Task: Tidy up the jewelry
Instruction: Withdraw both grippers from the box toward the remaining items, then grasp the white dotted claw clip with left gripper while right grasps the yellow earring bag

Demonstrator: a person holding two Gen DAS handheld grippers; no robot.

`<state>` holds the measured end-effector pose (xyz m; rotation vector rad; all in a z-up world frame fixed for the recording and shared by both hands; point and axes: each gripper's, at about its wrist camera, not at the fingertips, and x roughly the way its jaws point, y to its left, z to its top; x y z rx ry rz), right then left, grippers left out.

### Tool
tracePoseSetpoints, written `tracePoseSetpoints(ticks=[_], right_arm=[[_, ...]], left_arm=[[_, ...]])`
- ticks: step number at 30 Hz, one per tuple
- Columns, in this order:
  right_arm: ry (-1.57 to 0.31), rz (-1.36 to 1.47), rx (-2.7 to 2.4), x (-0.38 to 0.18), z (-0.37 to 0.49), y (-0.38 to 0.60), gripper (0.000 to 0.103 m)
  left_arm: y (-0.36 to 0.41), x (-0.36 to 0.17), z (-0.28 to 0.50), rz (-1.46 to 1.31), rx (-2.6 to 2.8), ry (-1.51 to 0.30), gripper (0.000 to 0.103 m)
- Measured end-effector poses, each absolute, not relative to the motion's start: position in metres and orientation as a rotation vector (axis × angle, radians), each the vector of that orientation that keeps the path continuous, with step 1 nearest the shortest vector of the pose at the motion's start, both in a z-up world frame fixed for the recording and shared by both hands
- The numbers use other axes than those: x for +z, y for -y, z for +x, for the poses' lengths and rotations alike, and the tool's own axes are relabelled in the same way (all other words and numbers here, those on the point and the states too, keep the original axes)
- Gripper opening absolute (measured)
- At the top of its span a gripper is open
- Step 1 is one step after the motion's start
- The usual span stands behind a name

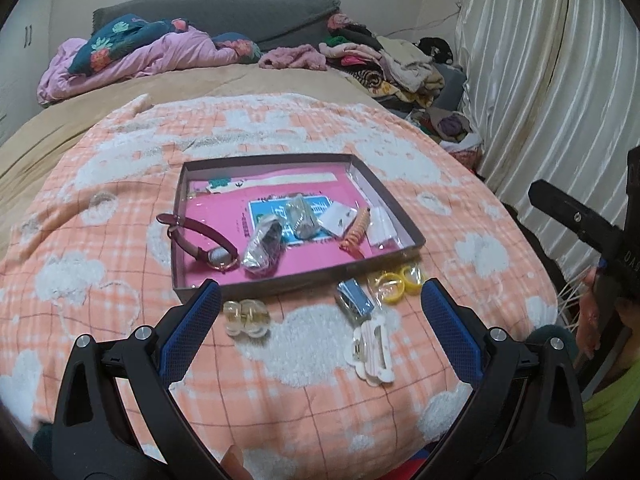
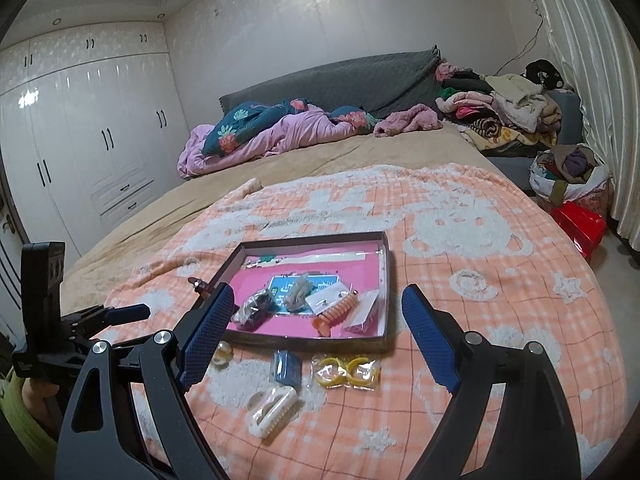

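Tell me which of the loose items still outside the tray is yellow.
The bag of yellow rings, just outside the tray's near right wall. The clear beads, blue packet and white hair clip aren't yellow.

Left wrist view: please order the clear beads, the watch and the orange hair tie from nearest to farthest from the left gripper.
1. Clear beads: on the blanket, just ahead of the left gripper, beside its left finger.
2. Watch: draped over the tray's left wall, its face inside.
3. Orange hair tie: inside the tray, toward its right side.
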<state>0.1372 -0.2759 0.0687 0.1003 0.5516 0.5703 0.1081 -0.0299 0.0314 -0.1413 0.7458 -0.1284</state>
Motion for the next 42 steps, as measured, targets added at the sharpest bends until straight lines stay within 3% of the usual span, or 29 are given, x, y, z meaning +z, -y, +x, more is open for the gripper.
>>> tracePoseSetpoints(ticks=[19, 42], right_arm=[[-0.658, 0.059, 0.567, 0.036, 0.141, 0.269, 0.088], [-0.897, 0.001, 0.583, -0.041, 0.176, 0.253, 0.088]], left_arm=[[0.058, -0.003, 0.105, -0.073, -0.163, -0.833, 0.093], [0.084, -0.057, 0.124, -0.020, -0.220, -0.945, 0.093]])
